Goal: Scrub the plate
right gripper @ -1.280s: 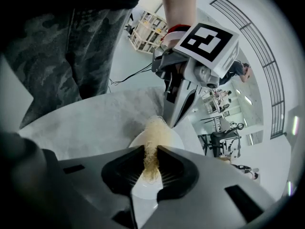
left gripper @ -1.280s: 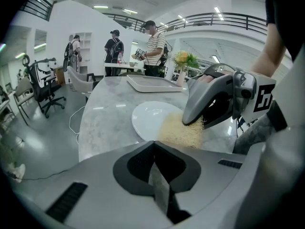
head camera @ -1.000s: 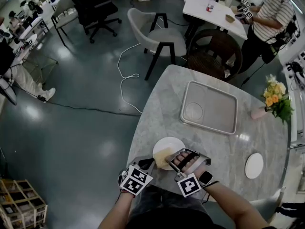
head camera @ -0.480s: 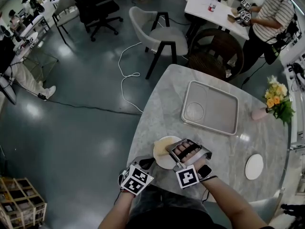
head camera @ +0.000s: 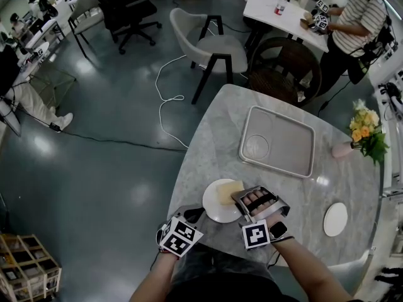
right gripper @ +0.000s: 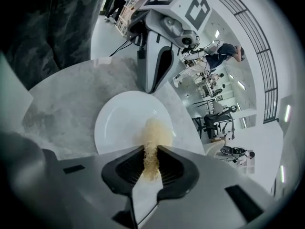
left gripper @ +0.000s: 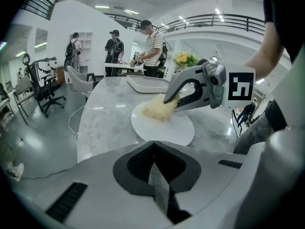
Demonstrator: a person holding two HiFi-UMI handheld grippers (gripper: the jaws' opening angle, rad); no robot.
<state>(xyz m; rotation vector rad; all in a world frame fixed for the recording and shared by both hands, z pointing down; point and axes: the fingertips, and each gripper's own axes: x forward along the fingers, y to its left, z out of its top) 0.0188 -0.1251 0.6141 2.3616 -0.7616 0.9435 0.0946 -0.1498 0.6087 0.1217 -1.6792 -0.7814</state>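
Note:
A white plate (head camera: 217, 211) lies near the front edge of the marble table (head camera: 214, 143). My right gripper (head camera: 238, 197) is shut on a yellow scrub pad (head camera: 230, 191), which rests on the plate's far right part. In the right gripper view the pad (right gripper: 155, 136) runs from between the jaws of the right gripper (right gripper: 151, 155) onto the plate (right gripper: 121, 123). My left gripper (head camera: 194, 216) is shut, with its tips at the plate's near left rim. In the left gripper view the left gripper (left gripper: 155, 152) points at the plate (left gripper: 164, 130), the pad (left gripper: 158, 109) and the right gripper (left gripper: 172, 99).
A grey tray (head camera: 277, 142) lies further back on the table, and a small white saucer (head camera: 335, 219) lies to the right. A vase of flowers (head camera: 364, 131) stands at the right edge. Chairs (head camera: 211, 49) and a person (head camera: 356, 17) are beyond the table.
My right gripper swept the pad from the plate's near left, over its far side, to its right part, which bared more of the plate. The left gripper stayed put.

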